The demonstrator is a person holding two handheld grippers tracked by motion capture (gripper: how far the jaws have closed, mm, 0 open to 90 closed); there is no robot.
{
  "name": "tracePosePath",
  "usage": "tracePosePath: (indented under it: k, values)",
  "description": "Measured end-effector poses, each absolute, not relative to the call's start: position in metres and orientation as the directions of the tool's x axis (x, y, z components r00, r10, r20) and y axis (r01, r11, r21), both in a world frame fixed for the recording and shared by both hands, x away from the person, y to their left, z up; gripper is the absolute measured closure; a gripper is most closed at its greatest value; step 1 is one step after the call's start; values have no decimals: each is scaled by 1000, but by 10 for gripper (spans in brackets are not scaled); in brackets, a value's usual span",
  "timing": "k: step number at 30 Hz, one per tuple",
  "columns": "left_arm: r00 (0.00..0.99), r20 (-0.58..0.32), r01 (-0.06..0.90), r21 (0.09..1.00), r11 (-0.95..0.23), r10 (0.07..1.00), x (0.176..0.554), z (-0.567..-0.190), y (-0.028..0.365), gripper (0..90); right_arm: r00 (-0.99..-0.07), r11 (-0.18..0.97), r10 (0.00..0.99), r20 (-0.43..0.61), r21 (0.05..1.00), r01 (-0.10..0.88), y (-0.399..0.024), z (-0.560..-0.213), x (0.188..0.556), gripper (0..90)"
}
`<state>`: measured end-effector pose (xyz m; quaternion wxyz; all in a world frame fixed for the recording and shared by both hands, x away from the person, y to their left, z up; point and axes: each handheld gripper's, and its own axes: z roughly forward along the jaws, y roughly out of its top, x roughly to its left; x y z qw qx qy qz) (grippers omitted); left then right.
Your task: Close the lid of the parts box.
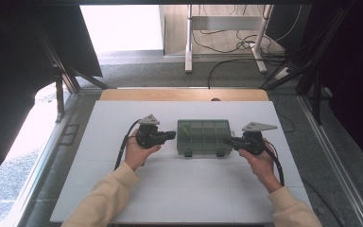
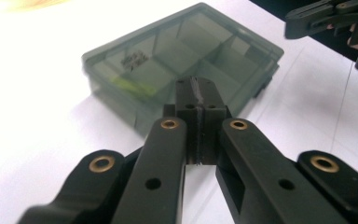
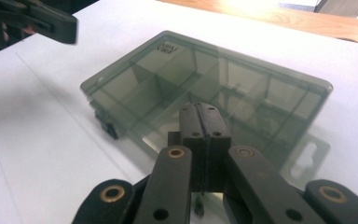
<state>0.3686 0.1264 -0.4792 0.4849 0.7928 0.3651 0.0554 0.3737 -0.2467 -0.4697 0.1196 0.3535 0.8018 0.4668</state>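
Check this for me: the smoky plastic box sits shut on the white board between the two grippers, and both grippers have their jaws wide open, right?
Not quite. The box sits shut between them, but both the left gripper and right gripper have their jaws shut, empty. Each gripper view shows it.

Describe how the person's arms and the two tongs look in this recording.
Both forearms wear pale cream sleeves. The left tongs and right tongs are black, each topped by a grey three-cornered plate and trailing a black cable. Brass-coloured rivets mark the arms.
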Motion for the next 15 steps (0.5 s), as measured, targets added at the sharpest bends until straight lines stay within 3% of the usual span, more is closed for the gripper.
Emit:
tracePosePath:
  k: [7,15]
  values:
    - [690,-233,530,808,-258,685,329,-486,165,900,-733,372,678,51,837,402,-261,-471,338,898]
    - [611,-213,556,801,-223,762,285,-498,204,899,-740,369,668,72,832,414,-276,-478,312,894]
